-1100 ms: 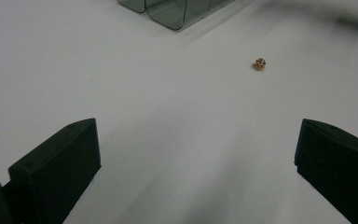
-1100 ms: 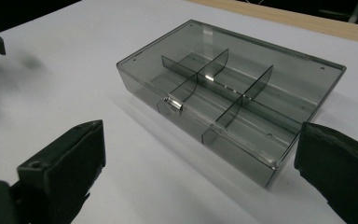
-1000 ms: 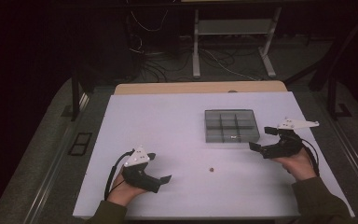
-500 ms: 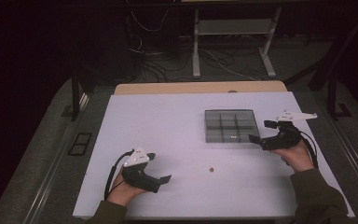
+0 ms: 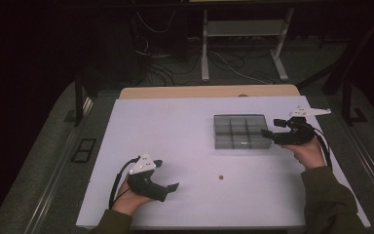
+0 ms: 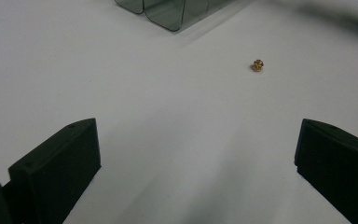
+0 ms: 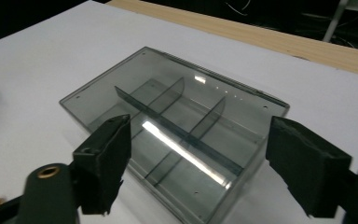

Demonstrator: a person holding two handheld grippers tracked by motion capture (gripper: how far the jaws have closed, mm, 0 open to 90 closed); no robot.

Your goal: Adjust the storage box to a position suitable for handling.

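1. The right tongs (image 5: 269, 135) have been brought from nearer the tabletop's (image 5: 175, 126) right edge up to the compartment box (image 5: 241, 131); their jaws have just been closing, part-open, nothing gripped.
2. The left tongs (image 5: 168, 175) are held wide open and empty near the front edge.
3. The brass nut (image 5: 219, 177) lies untouched between them, so a grasp of the box is judged next.

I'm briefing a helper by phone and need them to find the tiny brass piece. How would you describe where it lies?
Start from the white table and find the smoky clear divided box on its right half. Nearer the person's edge, in front of that box, lies the small brass nut alone on the bare top. It is the lone golden speck, apart from everything else.
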